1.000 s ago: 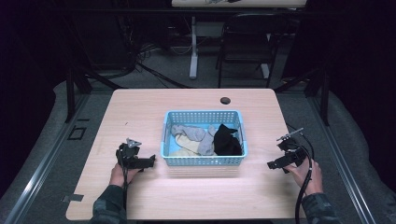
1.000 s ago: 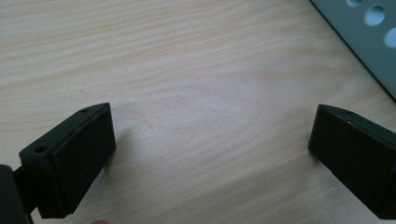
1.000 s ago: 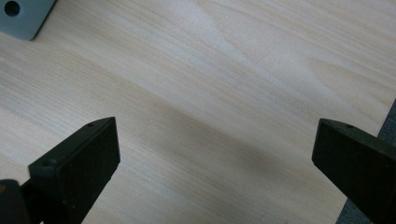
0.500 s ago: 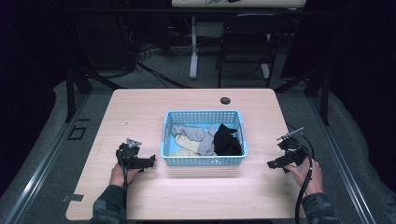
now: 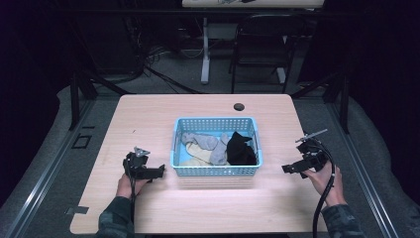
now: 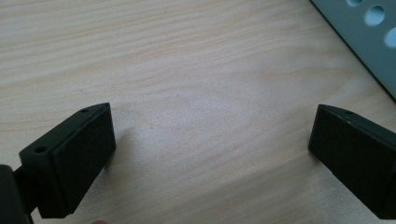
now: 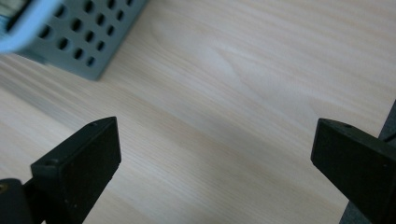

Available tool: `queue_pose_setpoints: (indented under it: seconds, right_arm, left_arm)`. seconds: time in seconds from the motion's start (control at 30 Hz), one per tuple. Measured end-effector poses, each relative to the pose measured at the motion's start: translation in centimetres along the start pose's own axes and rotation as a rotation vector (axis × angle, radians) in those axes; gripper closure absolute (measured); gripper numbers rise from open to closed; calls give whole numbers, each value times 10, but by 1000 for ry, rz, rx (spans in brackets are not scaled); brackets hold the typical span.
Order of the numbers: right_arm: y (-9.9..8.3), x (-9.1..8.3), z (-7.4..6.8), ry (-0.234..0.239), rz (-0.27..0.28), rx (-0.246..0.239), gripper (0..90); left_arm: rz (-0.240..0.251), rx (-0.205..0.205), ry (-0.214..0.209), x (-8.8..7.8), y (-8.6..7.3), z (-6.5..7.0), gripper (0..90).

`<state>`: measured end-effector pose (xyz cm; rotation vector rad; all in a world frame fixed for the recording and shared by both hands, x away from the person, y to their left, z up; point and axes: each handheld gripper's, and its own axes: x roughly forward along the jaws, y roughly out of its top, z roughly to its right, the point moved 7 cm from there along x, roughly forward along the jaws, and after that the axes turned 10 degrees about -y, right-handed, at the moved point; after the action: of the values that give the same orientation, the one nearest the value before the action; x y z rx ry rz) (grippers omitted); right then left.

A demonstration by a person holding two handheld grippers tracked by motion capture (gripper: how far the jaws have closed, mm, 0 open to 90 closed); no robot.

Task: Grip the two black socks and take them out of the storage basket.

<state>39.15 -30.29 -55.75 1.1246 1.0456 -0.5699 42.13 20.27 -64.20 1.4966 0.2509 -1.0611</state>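
Observation:
A light blue perforated basket (image 5: pixel 216 170) sits in the middle of the wooden table (image 5: pixel 148 114). Inside lie grey socks (image 5: pixel 205 143), a cream sock (image 5: pixel 194 156) and a black garment (image 5: pixel 240 148). My left gripper (image 5: pixel 159 171) rests on the table just left of the basket, open, with bare wood between its jaws (image 6: pixel 210 144). The basket's wall (image 6: pixel 369 32) shows at the top right of the left gripper view. My right gripper (image 5: pixel 288 168) is held right of the basket, open over bare wood (image 7: pixel 215 154), with the basket's corner (image 7: pixel 79 42) at the upper left.
A small dark round object (image 5: pixel 239 106) lies near the table's far edge. Beyond the table stand a chair (image 5: pixel 262 44) and a white table leg (image 5: pixel 204 49) on a floor with cables. Bare wood stretches along the table's front edge (image 5: pixel 223 218).

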Motion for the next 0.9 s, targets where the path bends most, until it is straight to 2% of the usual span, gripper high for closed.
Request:
queue_pose_setpoints:
  seconds: [0.07, 0.23, 0.3, 0.53, 0.77, 0.9]
  right_arm:
    - [9, -10, -9, 12, 33, -5, 13]
    - [18, -20, -21, 12, 50, -44, 32]
    - [28, -26, -28, 27, 78, -55, 52]
    - [49, -35, -41, 41, 104, -90, 117]
    - [79, -48, -64, 65, 135, -135, 210]
    - [95, -46, -77, 72, 139, -159, 267]
  left_arm:
    - [0, -1, 1, 0, 0, 0, 7]
    - [0, -1, 1, 0, 0, 0, 7]
    - [0, -1, 0, 0, 0, 0, 7]
    - [0, -1, 1, 0, 0, 0, 7]
    - [0, -1, 1, 0, 0, 0, 7]
    - [0, -1, 1, 0, 0, 0, 7]
